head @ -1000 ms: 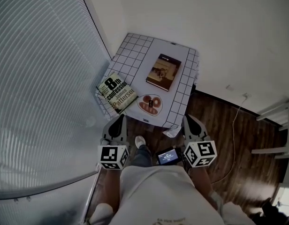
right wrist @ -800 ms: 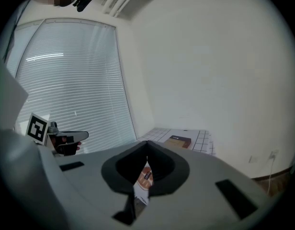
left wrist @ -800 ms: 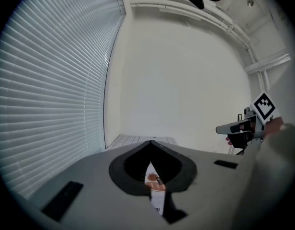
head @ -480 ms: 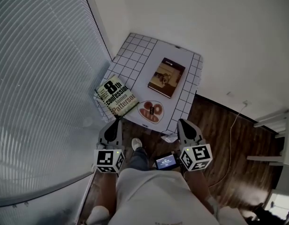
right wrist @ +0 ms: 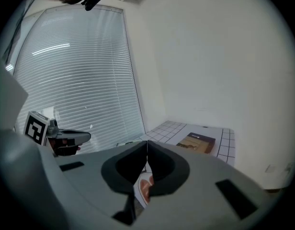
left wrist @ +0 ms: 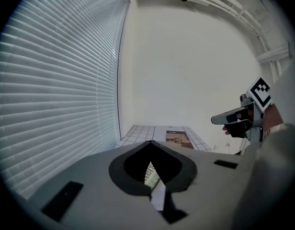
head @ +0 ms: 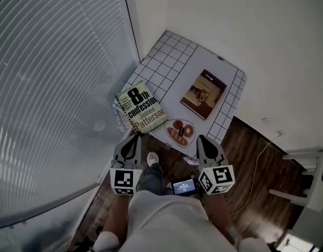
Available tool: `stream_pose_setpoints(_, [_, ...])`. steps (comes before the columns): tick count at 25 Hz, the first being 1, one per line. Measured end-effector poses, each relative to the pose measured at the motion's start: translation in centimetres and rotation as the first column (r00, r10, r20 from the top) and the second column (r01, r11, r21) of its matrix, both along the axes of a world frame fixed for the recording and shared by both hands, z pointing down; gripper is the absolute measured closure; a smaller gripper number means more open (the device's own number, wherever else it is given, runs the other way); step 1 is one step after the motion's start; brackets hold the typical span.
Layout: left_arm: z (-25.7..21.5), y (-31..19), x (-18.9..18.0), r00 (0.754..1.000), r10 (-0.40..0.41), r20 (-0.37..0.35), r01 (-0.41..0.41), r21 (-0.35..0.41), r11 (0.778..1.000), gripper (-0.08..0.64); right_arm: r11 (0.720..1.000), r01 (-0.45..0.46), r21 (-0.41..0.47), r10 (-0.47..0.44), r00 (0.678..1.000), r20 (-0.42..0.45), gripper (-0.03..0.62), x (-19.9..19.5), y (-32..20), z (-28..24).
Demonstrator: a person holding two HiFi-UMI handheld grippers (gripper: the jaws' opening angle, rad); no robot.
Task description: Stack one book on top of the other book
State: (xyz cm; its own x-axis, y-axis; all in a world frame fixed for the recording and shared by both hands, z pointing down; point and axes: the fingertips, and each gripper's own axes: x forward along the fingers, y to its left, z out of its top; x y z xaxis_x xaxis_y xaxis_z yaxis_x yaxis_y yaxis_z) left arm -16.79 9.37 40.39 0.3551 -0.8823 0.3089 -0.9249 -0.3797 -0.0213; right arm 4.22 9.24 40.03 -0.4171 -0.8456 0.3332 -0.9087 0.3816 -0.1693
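Note:
Two books lie on a small table with a checked cloth [head: 167, 62]. The green-and-white book [head: 141, 108] printed "8th confession" rests at the table's near left edge and hangs partly over it. The brown book [head: 204, 94] lies flat toward the far right, also visible as the brown book [left wrist: 178, 139] and the brown book [right wrist: 197, 142]. My left gripper [head: 129, 142] hovers just short of the green book, shut and empty. My right gripper [head: 204, 142] hangs before the table's near corner, shut with nothing in it.
An oval dish [head: 180, 130] with brown items sits at the table's near edge between the grippers. Window blinds [head: 56, 67] fill the left side, a white wall stands behind. A small screen device [head: 182, 185] sits at the person's waist. White furniture [head: 308, 161] stands on the wooden floor at right.
Both grippers, still shut, have come down and closer to the table's near edge. The view has shifted so the table now sits further right.

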Motion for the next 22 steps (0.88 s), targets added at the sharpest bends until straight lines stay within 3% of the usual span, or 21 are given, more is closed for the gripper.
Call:
stream_pose_setpoints(5, [1.8, -1.6, -1.9, 0.997, -0.071, -0.019, 0.07, -0.024, 0.997, 0.552, 0.998, 0.052, -0.039, -0.053, 0.999, -0.009, 0.584, -2.4, -1.7, 1.9])
stream_pose_setpoints(22, [8.4, -5.6, -7.1, 0.98, -0.192, -0.055, 0.183, -0.136, 0.974, 0.552, 0.984, 0.129, -0.125, -0.134, 0.99, -0.034, 0.583, -6.8, -8.2, 7.3])
